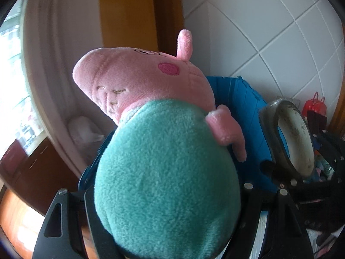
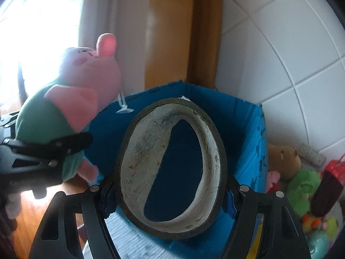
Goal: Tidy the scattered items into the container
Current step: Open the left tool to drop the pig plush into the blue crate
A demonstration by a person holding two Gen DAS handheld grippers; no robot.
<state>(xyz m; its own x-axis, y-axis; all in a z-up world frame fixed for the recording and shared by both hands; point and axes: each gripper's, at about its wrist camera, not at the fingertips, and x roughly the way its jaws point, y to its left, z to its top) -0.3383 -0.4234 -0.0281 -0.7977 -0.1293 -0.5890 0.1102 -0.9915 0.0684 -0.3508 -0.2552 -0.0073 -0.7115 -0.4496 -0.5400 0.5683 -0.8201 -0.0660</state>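
Observation:
A plush pig (image 1: 163, 161) with a pink head and teal-green body fills the left wrist view. My left gripper (image 1: 168, 194) is shut on its body, which hides the finger pads. The right wrist view shows the same pig (image 2: 86, 75) at the left, held by the left gripper (image 2: 54, 151). My right gripper (image 2: 170, 194) is shut on a wide tape ring (image 2: 133, 172) with a dark rim and a dirty white inside, pinched across its width. An open blue box (image 2: 237, 118) stands right behind both held things. The ring (image 1: 299, 133) and the blue box (image 1: 241, 95) also show at the right of the left wrist view.
Right of the box lie a brown plush (image 2: 282, 157), a green plush (image 2: 301, 185), a red bag (image 2: 334, 168) and smaller toys. A white tiled wall (image 2: 280, 54), a wooden door frame (image 2: 204, 32) and a curtain stand behind. Wooden floor (image 2: 28, 215) shows at the lower left.

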